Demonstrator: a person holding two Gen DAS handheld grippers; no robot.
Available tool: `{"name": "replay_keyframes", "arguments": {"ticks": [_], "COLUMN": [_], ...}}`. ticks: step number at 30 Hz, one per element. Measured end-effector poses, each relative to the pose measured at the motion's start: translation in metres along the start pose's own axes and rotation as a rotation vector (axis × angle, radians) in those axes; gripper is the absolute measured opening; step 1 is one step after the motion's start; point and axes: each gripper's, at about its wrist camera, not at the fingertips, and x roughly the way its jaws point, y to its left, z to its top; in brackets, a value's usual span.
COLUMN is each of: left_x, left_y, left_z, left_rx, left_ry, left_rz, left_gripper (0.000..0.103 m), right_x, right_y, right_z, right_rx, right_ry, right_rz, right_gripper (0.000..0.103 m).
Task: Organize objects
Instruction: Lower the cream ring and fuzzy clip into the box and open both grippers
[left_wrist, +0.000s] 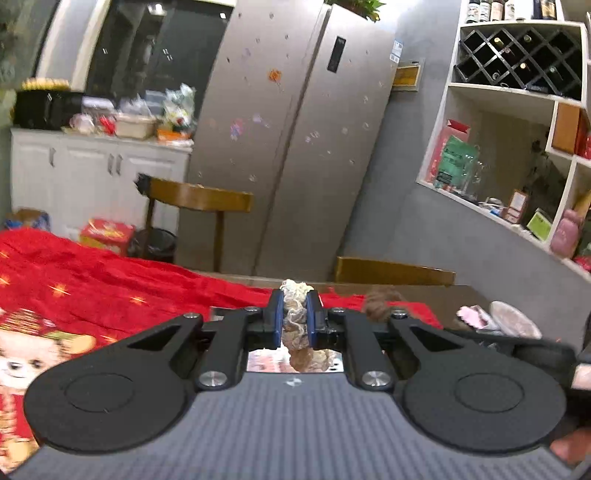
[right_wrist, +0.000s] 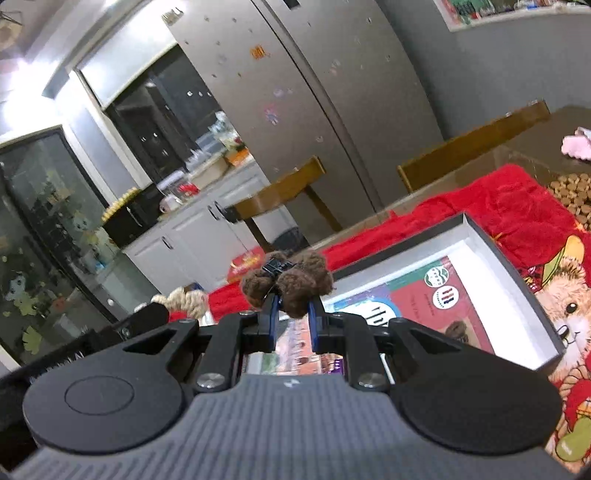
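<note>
- My left hand-held gripper (left_wrist: 295, 314) is clenched on a cream plush scrunchie (left_wrist: 295, 317), just left of the open box (right_wrist: 476, 236).
- My right hand-held gripper (right_wrist: 291, 314) pinches a brown plush scrunchie (right_wrist: 291, 280) above the box's near-left edge.
- I'd lower each well inside the box walls before releasing.

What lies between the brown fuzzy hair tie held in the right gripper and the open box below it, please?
Nothing that shows. In the right wrist view the right gripper holds the brown fuzzy hair tie in the air beside the open box; only the box's printed floor appears behind it.
</note>
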Motion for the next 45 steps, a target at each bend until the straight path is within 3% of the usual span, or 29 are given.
{"name": "replay_keyframes", "arguments": {"ticks": [4, 9, 15, 19, 45], "left_x": [0.04, 0.087, 0.114, 0.115, 0.121], "left_y": [0.012, 0.022, 0.034, 0.034, 0.037], "left_z": [-0.007, -0.029, -0.054, -0.067, -0.071], "left_rx": [-0.044, 0.004, 0.023, 0.089, 0.09], "left_ry": [0.062, 0.177, 0.255, 0.247, 0.278], "left_rz": [-0.026, 0.028, 0.078, 0.116, 0.127], "left_gripper": [0.015, 0.015, 0.015, 0.015, 0.015], "right_x": [0.028, 0.056, 0.075, 0.076, 0.079], "right_y": [-0.013, -0.028, -0.032, -0.032, -0.034], "right_z": [-0.01, -0.024, -0.039, -0.042, -0.045], "right_rx": [-0.008, -0.025, -0.04, -0.056, -0.054], "right_ry": [0.069, 0.117, 0.165, 0.156, 0.165], "right_rz": [-0.036, -0.059, -0.088, -0.105, -0.106], "right_gripper": [0.019, 0.019, 0.019, 0.019, 0.02]}}
